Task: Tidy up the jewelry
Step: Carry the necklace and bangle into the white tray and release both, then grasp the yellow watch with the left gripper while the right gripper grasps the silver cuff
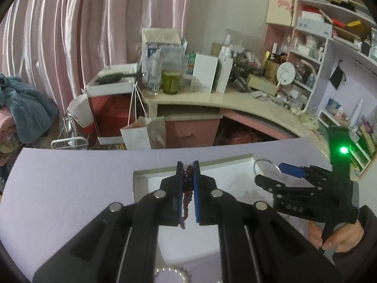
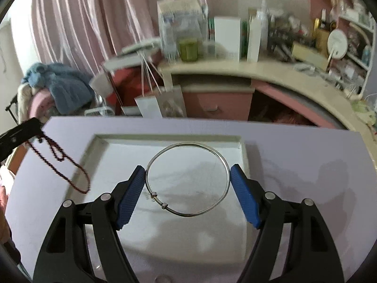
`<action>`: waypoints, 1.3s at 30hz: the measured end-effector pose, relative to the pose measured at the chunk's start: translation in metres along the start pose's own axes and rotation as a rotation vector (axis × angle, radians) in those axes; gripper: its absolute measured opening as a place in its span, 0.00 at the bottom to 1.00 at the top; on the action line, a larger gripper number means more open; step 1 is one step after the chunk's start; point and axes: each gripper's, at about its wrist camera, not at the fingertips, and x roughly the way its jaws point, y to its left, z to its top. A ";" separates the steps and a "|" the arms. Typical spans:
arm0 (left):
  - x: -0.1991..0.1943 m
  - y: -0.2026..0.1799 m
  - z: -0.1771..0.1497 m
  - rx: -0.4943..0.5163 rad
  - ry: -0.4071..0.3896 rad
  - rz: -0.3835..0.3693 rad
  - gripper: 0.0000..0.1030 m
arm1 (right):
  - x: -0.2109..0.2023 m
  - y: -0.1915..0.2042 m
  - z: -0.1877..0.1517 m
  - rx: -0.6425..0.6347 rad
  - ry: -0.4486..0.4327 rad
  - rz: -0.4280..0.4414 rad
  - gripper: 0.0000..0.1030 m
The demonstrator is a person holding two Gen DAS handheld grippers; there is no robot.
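My left gripper (image 1: 188, 167) is shut on a dark red bead necklace (image 1: 187, 188), which hangs between its blue pads above the white tray (image 1: 141, 184). In the right wrist view the necklace (image 2: 61, 162) dangles from the left gripper at the far left, over the tray's left edge. My right gripper (image 2: 187, 173) holds a silver bangle (image 2: 188, 179) across its width between its blue pads, above the tray (image 2: 243, 155). The bangle (image 1: 265, 162) also shows in the left wrist view, at the right gripper's tips.
The tray rests on a lilac board (image 2: 294, 165). Behind it stand a cluttered cream desk (image 1: 212, 99) with pink drawers, a paper bag (image 1: 141, 134), shelves (image 1: 329, 35) at right and pink curtains (image 1: 70, 35). A beaded ring lies near the bottom edge (image 1: 172, 271).
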 end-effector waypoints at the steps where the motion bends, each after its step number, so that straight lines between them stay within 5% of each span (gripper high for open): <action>1: 0.006 0.003 -0.002 -0.005 0.007 -0.001 0.08 | 0.014 -0.003 0.000 0.006 0.032 -0.008 0.73; 10: 0.042 0.012 -0.009 -0.025 0.044 -0.004 0.08 | 0.054 -0.016 0.013 0.056 0.125 -0.056 0.74; 13: 0.049 0.012 -0.011 -0.024 0.051 0.001 0.08 | 0.045 -0.025 0.011 0.075 0.114 -0.047 0.86; 23: 0.068 0.015 -0.012 -0.058 0.062 0.016 0.08 | 0.022 -0.049 -0.001 0.147 0.083 -0.025 0.87; 26: 0.063 0.015 -0.012 -0.058 0.062 0.034 0.18 | 0.006 -0.049 -0.012 0.156 0.073 -0.001 0.87; 28: 0.052 0.016 -0.014 -0.060 0.048 0.033 0.40 | -0.003 -0.046 -0.017 0.153 0.065 0.011 0.87; 39: -0.044 0.037 -0.041 -0.073 -0.036 0.099 0.52 | -0.074 -0.016 -0.057 0.083 -0.022 0.051 0.87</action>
